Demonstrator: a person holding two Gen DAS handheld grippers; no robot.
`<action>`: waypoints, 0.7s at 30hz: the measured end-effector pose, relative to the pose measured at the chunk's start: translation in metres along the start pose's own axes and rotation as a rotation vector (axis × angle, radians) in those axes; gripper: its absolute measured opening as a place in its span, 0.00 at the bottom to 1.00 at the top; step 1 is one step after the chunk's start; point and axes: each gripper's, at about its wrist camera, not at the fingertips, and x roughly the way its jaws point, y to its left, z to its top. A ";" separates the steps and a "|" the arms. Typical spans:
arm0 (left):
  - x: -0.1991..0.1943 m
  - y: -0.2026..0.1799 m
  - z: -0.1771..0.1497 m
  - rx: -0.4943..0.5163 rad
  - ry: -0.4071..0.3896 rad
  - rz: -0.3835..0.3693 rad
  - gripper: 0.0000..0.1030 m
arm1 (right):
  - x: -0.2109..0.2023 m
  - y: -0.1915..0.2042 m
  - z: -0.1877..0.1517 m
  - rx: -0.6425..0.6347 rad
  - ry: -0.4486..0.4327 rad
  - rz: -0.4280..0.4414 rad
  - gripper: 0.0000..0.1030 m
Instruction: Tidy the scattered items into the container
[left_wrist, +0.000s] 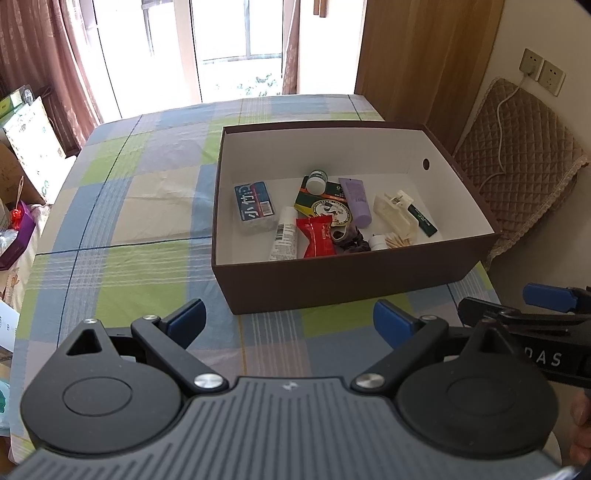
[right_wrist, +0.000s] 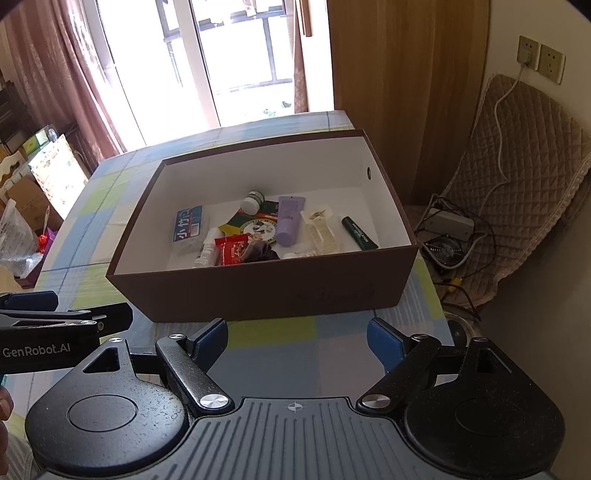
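Observation:
A brown cardboard box (left_wrist: 343, 280) (right_wrist: 258, 291) with a white inside stands on the checked tablecloth (left_wrist: 129, 192) (right_wrist: 277, 332). Inside lie several small items: a blue tissue pack (left_wrist: 255, 207) (right_wrist: 188, 223), a purple tube (left_wrist: 356, 201) (right_wrist: 290, 219), a red packet (left_wrist: 318, 236) (right_wrist: 231, 251), a white tube (left_wrist: 285, 234), a small white-capped jar (left_wrist: 317, 181) (right_wrist: 253, 201) and a dark green stick (left_wrist: 424, 220) (right_wrist: 359, 232). My left gripper (left_wrist: 290, 323) is open and empty, short of the box's near wall. My right gripper (right_wrist: 297, 341) is open and empty too, also before the box.
The table's far end meets a bright glass door with curtains. A quilted brown cushion (left_wrist: 517, 155) (right_wrist: 517, 177) leans on the right wall under sockets, with cables and a fan unit (right_wrist: 445, 251) on the floor. Cartons and bags (left_wrist: 29, 147) crowd the left side.

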 end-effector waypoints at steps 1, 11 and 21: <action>-0.001 0.000 0.000 0.002 -0.002 0.001 0.93 | -0.001 0.001 -0.001 0.000 0.000 0.000 0.85; -0.010 0.000 -0.003 0.009 -0.018 0.008 0.93 | -0.010 0.004 -0.005 -0.016 -0.004 -0.012 0.85; -0.016 -0.003 -0.009 0.026 -0.018 -0.004 0.93 | -0.016 0.007 -0.011 -0.021 -0.001 -0.021 0.85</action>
